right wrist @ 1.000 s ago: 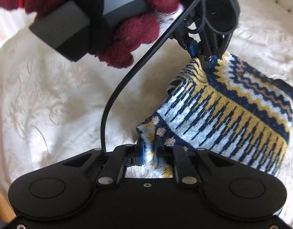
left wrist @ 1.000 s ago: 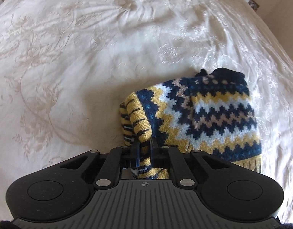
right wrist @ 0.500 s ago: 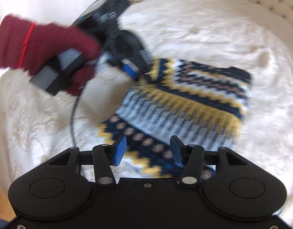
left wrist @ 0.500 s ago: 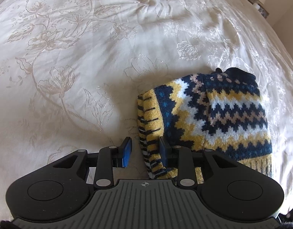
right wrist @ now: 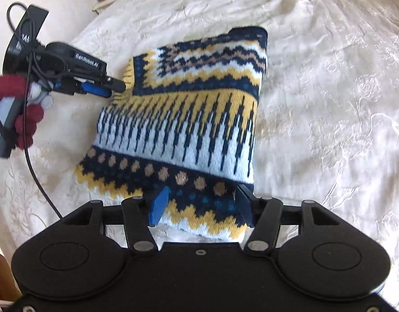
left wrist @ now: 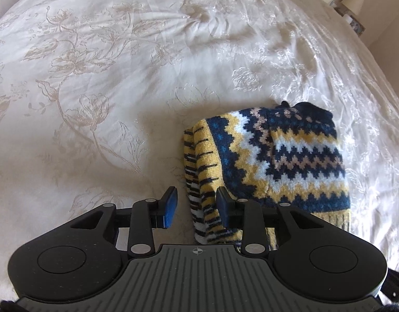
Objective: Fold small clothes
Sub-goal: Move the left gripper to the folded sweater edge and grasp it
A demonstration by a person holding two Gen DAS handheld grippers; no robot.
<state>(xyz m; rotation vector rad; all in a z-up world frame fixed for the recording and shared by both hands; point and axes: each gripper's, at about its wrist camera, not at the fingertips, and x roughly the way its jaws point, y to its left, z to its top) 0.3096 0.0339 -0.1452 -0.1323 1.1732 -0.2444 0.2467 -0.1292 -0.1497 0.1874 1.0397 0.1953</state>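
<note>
Knit sweater (right wrist: 189, 119), navy/yellow/white zigzags w/ tan dots, lies folded flat on cream floral bed cover (left wrist: 121, 78). Left gripper (left wrist: 197, 205) fingers narrowly parted, sweater's near-left edge loose btwn them. Right gripper (right wrist: 200, 208) fingers have just been opening, now wide, near hem btwn them, unpinched.

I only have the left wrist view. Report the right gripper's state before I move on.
Observer: The right gripper is open; its fingers have just been opening, and the sweater edge shows between them, unpinched.
Operator: Describe the fold from that side.
Observer: The sweater lies folded flat on the bed, a dotted navy band nearest the right gripper.
Operator: Place my left gripper from there.
Observer: The left gripper, fingers just opened, sits at the sweater's upper-left corner in that view, held by a red-gloved hand.
</note>
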